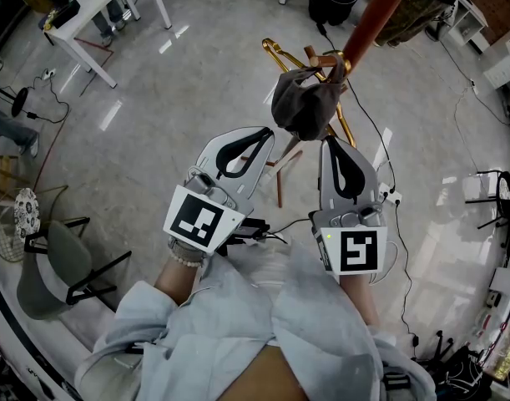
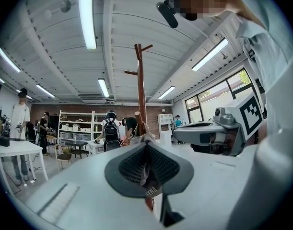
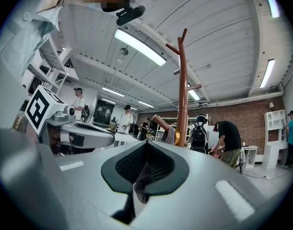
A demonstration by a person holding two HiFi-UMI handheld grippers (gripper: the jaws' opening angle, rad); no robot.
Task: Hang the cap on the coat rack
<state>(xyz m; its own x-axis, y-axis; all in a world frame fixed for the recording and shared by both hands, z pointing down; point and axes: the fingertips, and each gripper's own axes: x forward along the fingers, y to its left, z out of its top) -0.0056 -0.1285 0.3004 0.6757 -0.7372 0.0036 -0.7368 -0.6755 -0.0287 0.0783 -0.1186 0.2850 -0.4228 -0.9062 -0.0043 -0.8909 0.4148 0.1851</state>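
A dark grey cap (image 1: 305, 103) hangs bunched against a peg (image 1: 325, 59) of the red-brown coat rack (image 1: 376, 15), seen from above in the head view. My left gripper (image 1: 268, 134) meets the cap's lower left edge and my right gripper (image 1: 327, 140) its lower right edge. In the left gripper view the left gripper (image 2: 146, 145) is shut on a strip of cap fabric (image 2: 150, 183), with the rack pole (image 2: 141, 90) straight ahead. In the right gripper view the right gripper (image 3: 146, 143) is also shut on cap fabric (image 3: 142, 181), just left of the pole (image 3: 182, 90).
The rack's golden legs (image 1: 275, 53) spread over the floor below the cap. A white table (image 1: 96, 7) stands at the upper left, a grey chair (image 1: 54, 266) and a fan (image 1: 21, 215) at the left. Cables trail on the right. People (image 3: 228, 140) stand behind the rack.
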